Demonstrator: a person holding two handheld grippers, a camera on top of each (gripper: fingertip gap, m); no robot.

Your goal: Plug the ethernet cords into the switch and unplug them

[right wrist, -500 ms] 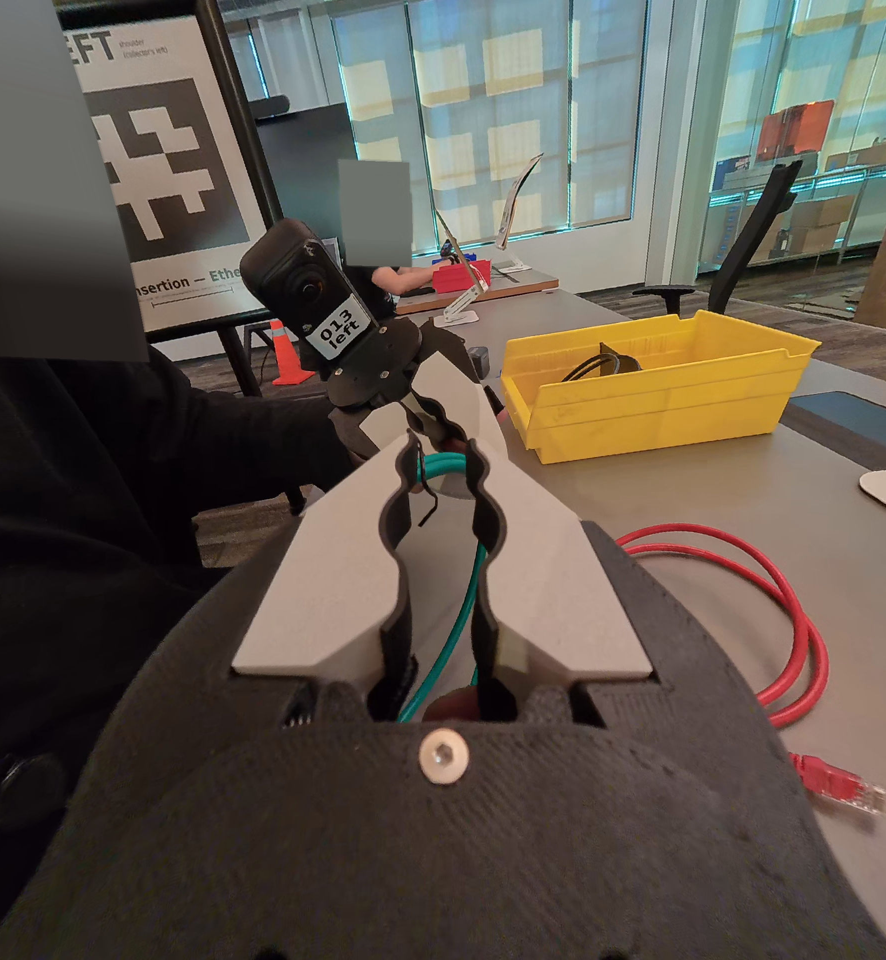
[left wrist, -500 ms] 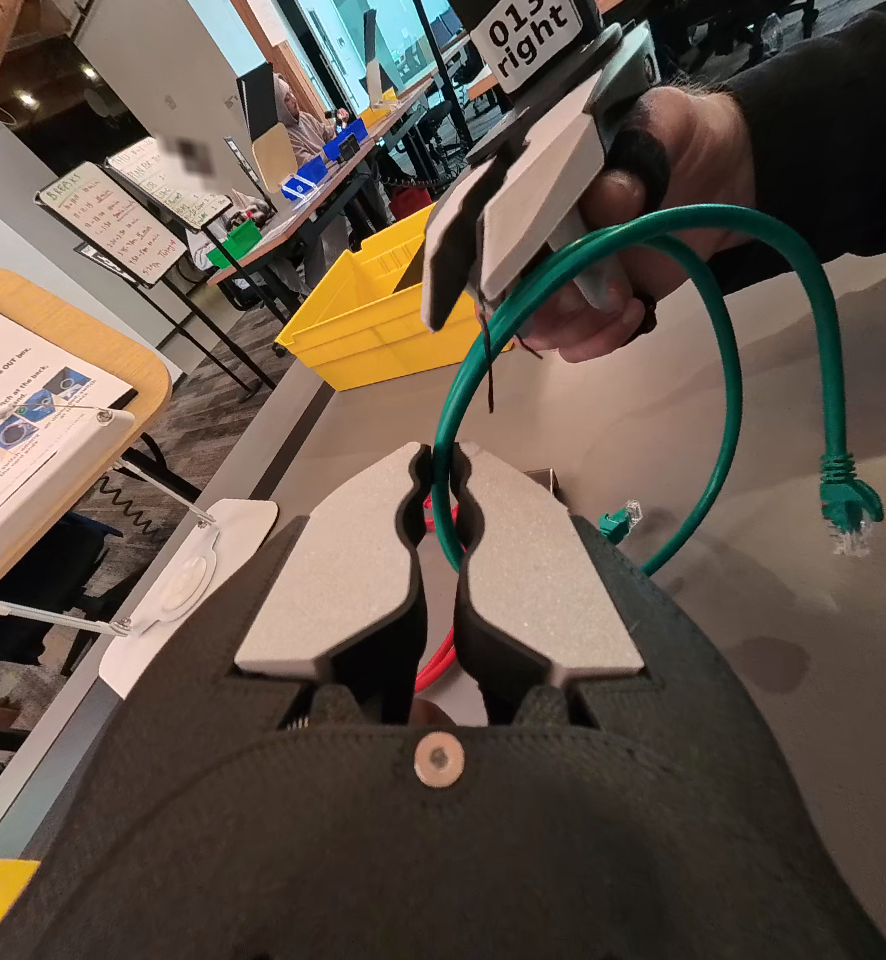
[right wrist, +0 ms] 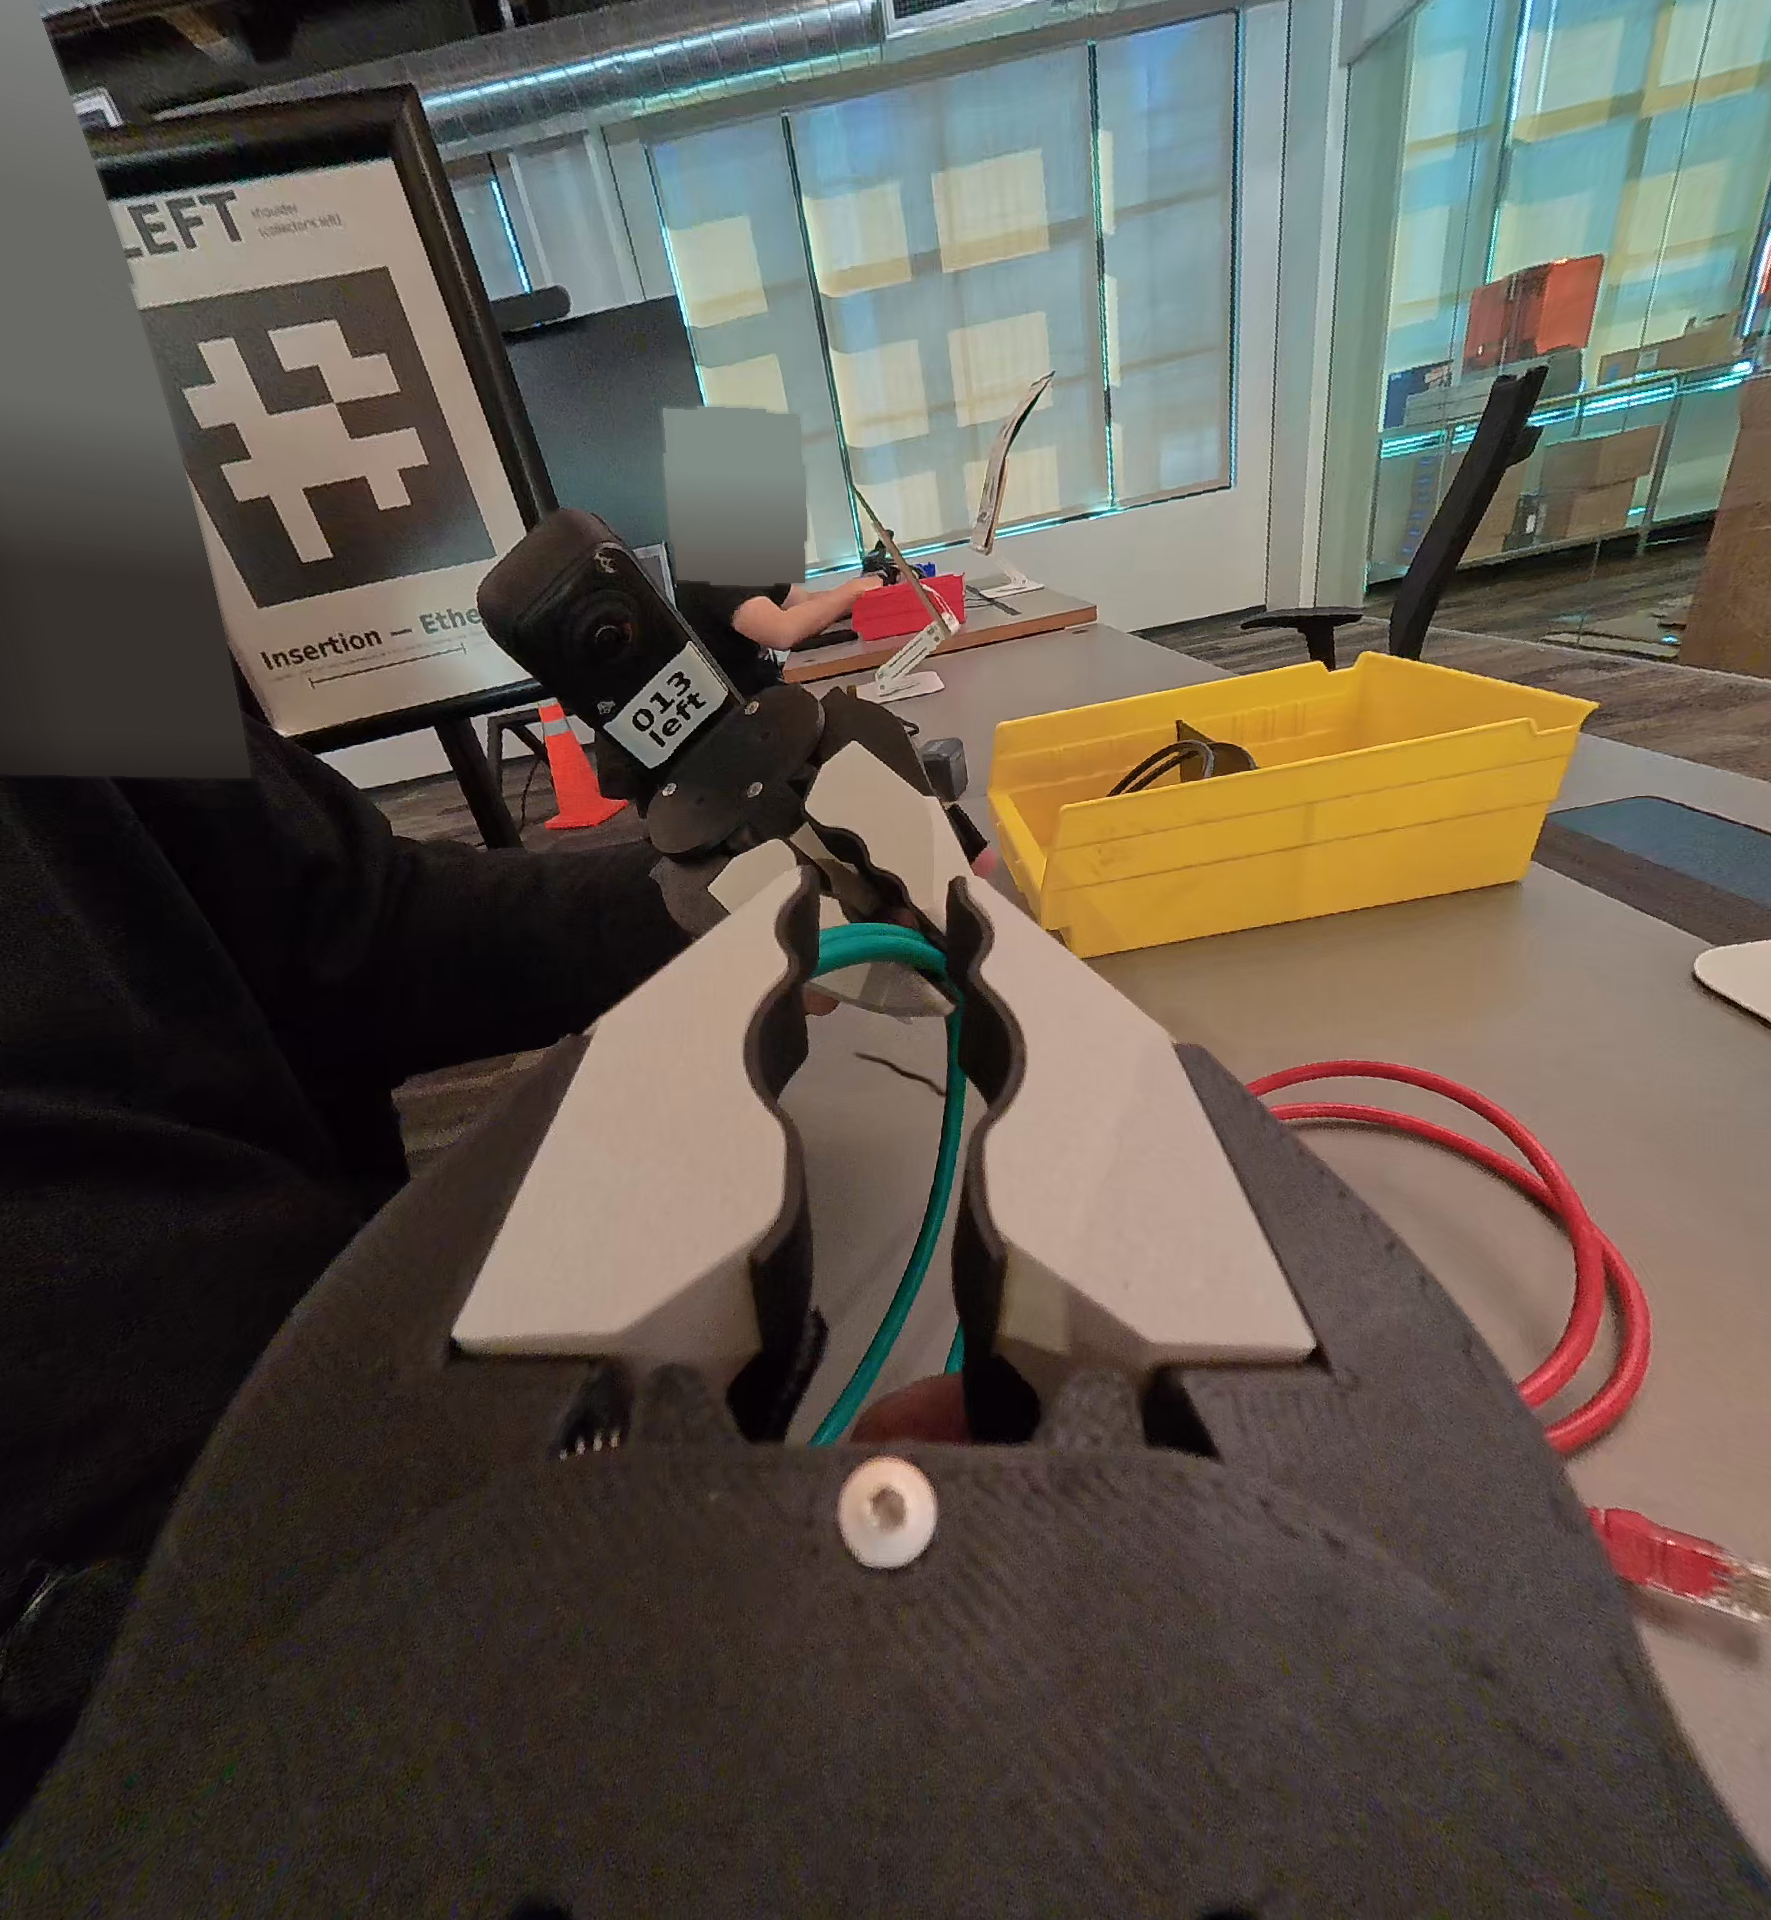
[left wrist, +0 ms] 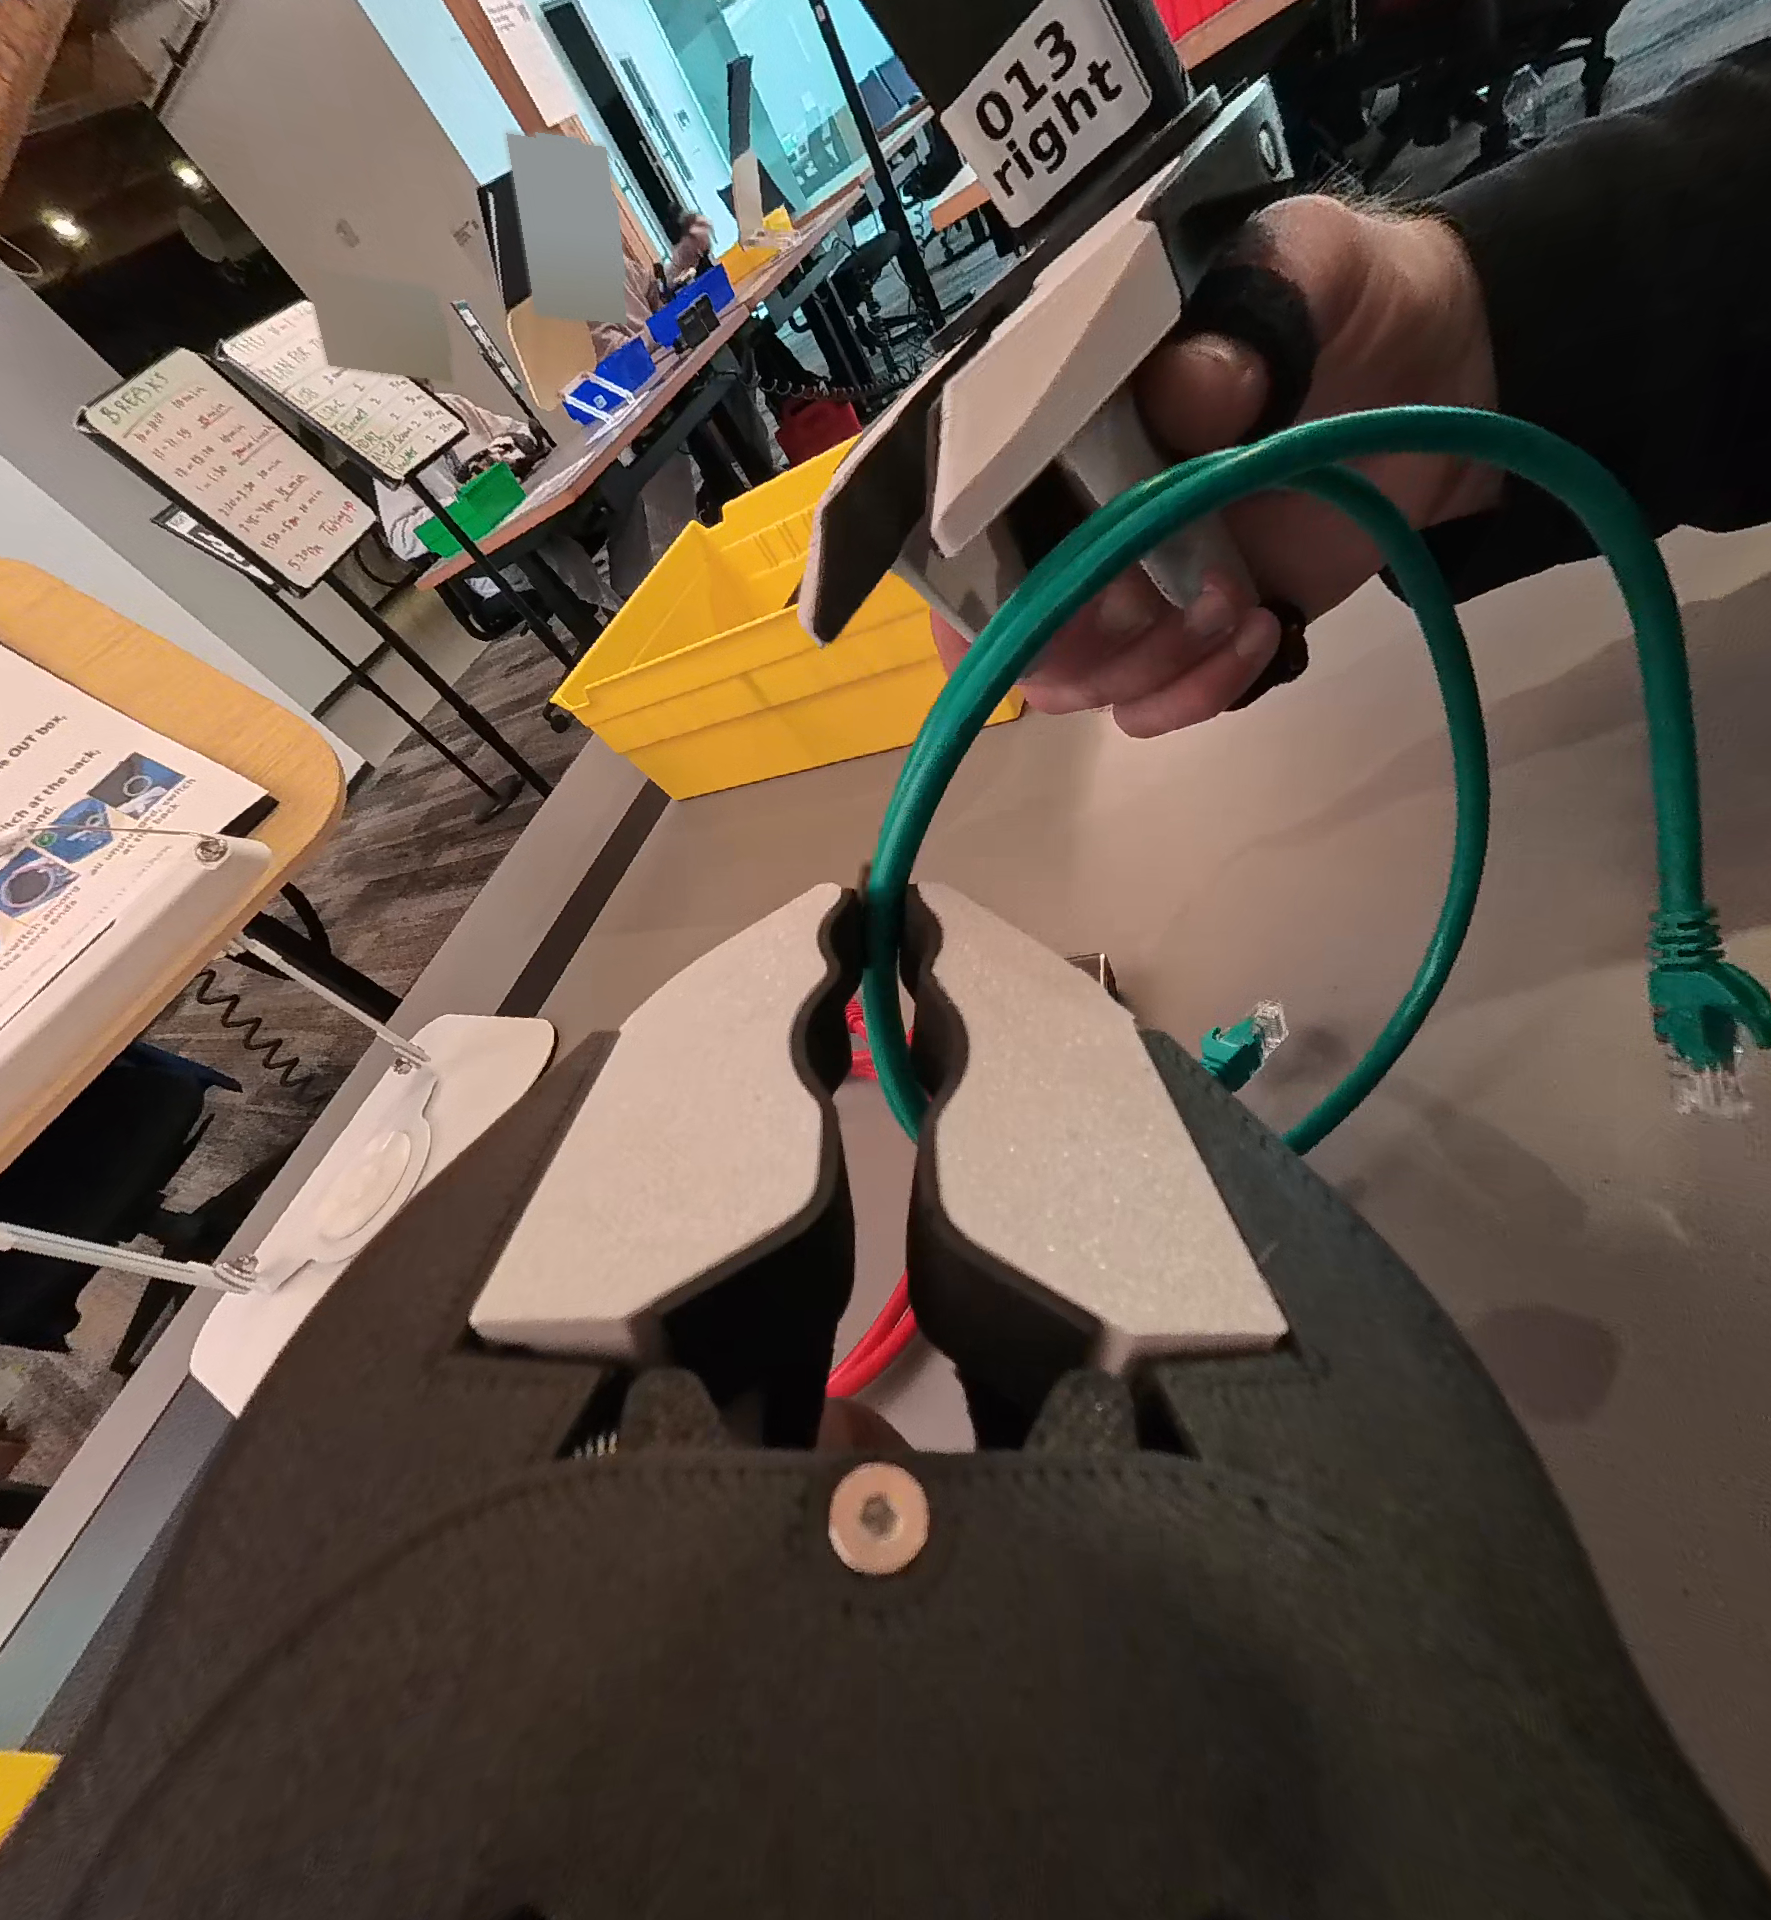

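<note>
Now the right claw (right wrist: 881, 935) stands parted, where half a second ago its tips were nearly closed about the green cord (left wrist: 1463, 665); the black tie strand seen at its tips then no longer hangs there. The cord runs loosely through its gap, not pinched. The left claw (left wrist: 876, 914) is clamped on the same cord at its very tips, as before, so it alone carries the coil.

Judgement: the bundle is being freed for use; no plug is in the switch yet, and I cannot pick out the switch with certainty.

One green plug (left wrist: 1707, 1023) dangles in the air, the other (left wrist: 1239, 1044) lies low near the worktop (left wrist: 1483, 1507). A red cord (right wrist: 1546, 1226) lies coiled on it.

Pose: the claws face each other above the worktop, the right one higher and tilted down, a hand (left wrist: 1328, 447) wrapped round its grip.
</note>
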